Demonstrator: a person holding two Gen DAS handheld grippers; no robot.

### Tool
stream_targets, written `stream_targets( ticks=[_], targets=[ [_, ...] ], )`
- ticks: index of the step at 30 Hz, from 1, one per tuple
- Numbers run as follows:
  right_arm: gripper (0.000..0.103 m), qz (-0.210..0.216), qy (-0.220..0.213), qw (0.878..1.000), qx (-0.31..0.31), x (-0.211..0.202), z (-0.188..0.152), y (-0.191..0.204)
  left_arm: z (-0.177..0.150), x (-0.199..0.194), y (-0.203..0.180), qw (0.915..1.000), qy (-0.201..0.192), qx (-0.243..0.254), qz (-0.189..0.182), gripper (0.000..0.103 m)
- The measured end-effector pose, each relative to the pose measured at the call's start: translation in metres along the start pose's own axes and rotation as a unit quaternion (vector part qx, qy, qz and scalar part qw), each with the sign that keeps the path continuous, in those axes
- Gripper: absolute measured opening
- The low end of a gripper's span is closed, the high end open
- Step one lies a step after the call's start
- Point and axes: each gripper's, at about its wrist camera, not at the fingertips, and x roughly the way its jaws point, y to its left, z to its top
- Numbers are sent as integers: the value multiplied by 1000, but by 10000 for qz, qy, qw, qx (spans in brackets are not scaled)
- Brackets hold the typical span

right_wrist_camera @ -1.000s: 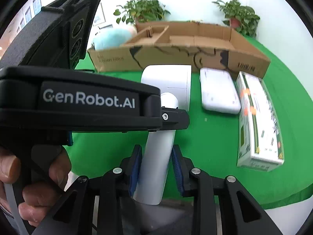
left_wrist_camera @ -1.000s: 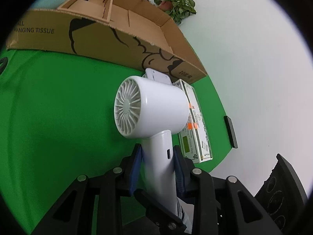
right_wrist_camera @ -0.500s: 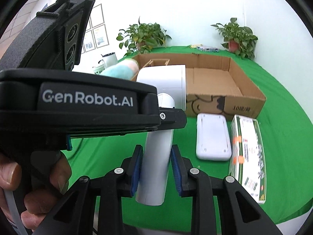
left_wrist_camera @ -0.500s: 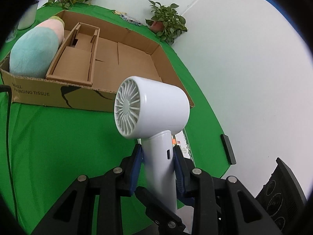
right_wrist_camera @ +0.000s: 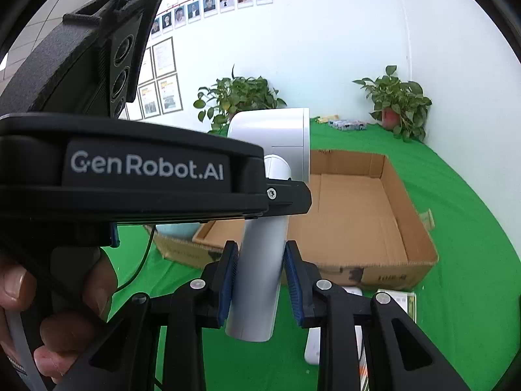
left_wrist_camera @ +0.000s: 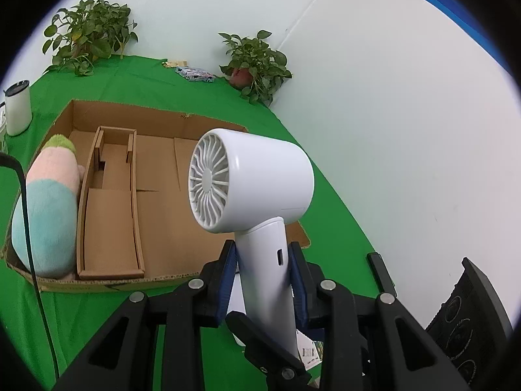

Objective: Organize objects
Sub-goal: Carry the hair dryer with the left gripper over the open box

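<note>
A white hair dryer (left_wrist_camera: 254, 176) hangs in the air above the green table, its grille facing the left wrist camera. My left gripper (left_wrist_camera: 262, 270) is shut on its handle, blue pads pressing both sides. My right gripper (right_wrist_camera: 259, 280) is shut on the same handle (right_wrist_camera: 260, 277) lower down, seen from the other side. In the right wrist view the black body of the left gripper (right_wrist_camera: 146, 169) fills the left half, held by a hand (right_wrist_camera: 65, 309). Behind the dryer lies an open cardboard box (left_wrist_camera: 156, 176) holding a pastel plush toy (left_wrist_camera: 49, 215).
A cardboard divider (left_wrist_camera: 107, 228) stands beside the plush. The box's right half (right_wrist_camera: 351, 215) is bare. A flat white device (right_wrist_camera: 312, 348) and a green-white carton (right_wrist_camera: 400, 303) lie before the box. Potted plants (left_wrist_camera: 257, 62), a white cup (left_wrist_camera: 18, 107), a black cable (left_wrist_camera: 29, 244) and a wall ring the table.
Both grippers have risen with the hair dryer still held. The box has dropped lower in both views, its inside and the plush now showing; the white device and carton have slid to the bottom edge.
</note>
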Motion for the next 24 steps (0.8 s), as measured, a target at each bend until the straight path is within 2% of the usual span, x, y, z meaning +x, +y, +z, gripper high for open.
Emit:
stream_targets(
  ticks=[6,14,18,24],
  targets=[
    [27,62,18,10000,-19,21,32,-8,33,11,7,9999,98,15,70,31],
    [27,289,590,9977,157,82,71,-26,77,57,39,9975,602,-291,245,31],
    [27,409,936,9944,275,118,76,-35,85,87,61,9945,863,-494,328,31],
    [27,553,1347,9877,567,171,64,-53,81,126,88,9890,1227,-682,467,31]
  ],
)
